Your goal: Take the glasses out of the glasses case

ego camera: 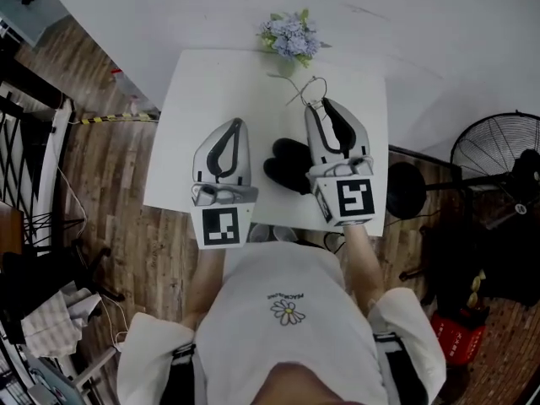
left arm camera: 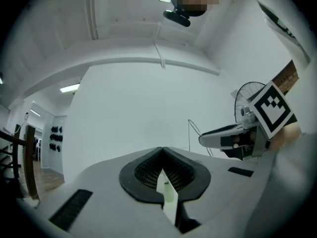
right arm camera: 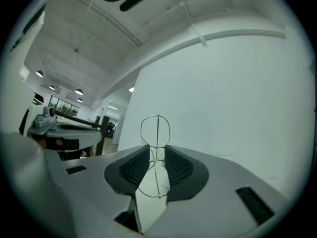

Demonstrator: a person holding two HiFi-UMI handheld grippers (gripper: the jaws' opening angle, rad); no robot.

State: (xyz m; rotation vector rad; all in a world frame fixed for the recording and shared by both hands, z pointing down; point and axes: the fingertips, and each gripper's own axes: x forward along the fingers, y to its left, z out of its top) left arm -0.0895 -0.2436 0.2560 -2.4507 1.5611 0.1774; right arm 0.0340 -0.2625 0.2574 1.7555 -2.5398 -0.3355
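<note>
The black glasses case [ego camera: 285, 165] lies open on the white table [ego camera: 211, 83], between my two grippers. Thin wire-framed glasses [ego camera: 310, 88] hang in the air above the table's far part, clear of the case. My right gripper [ego camera: 319, 105] is shut on them. In the right gripper view the wire glasses [right arm camera: 155, 130] stick out past the pads of the right gripper [right arm camera: 155, 151]. My left gripper [ego camera: 236, 126] is held up left of the case, and its tips meet with nothing between them [left arm camera: 161, 151]. The left gripper view shows the right gripper [left arm camera: 204, 139] and the glasses' wire [left arm camera: 190, 132].
A bunch of pale blue flowers [ego camera: 291, 36] stands at the table's far edge. A black floor fan [ego camera: 498, 154] is to the right of the table and a round black stool [ego camera: 405, 188] beside it. Wooden floor surrounds the table, and a white wall is behind it.
</note>
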